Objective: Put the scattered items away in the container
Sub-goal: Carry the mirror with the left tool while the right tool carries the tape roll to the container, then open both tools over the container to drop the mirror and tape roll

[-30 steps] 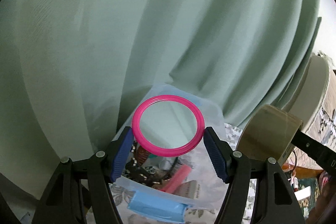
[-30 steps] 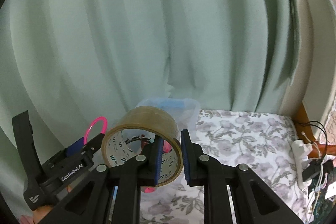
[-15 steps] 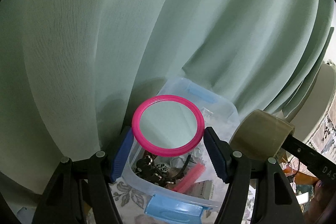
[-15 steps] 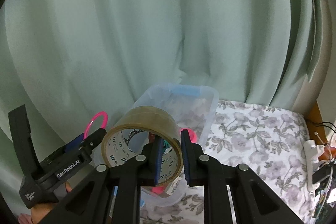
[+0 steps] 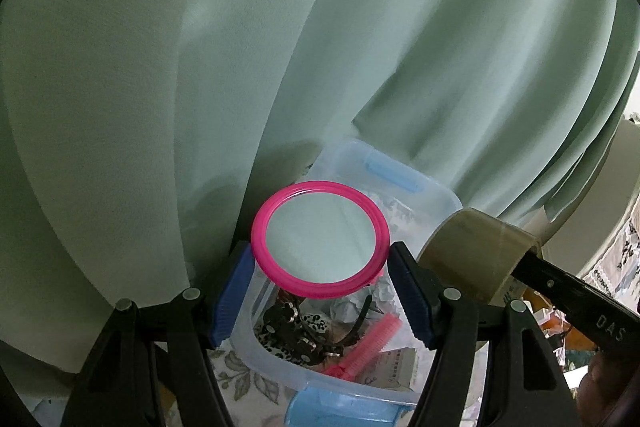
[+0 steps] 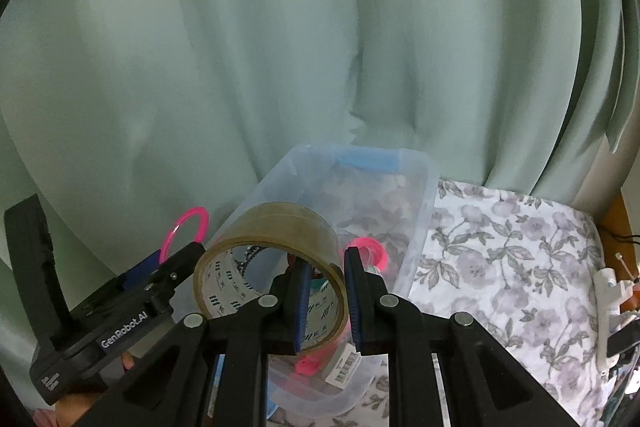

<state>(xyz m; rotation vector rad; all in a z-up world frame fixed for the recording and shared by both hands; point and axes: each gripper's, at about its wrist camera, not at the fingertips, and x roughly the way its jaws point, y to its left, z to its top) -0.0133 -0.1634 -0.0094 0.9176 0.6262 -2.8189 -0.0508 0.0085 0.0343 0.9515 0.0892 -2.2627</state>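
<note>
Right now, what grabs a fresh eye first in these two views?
The round pink-rimmed mirror, pinched between the left gripper's blue pads, hangs over the clear plastic bin with blue handles. Beside it, the right gripper clamps the wall of a brown packing tape roll above the same bin. A pale green curtain fills the background.

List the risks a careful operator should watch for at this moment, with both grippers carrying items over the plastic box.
1. The left gripper pinches the pink mirror only by its rim; it could slip and break.
2. The right gripper clamps one wall of the tape roll, which hangs to one side and could twist free.
3. Both loads sit close together above the box; releasing at once could knock them together or over the rim.
</note>
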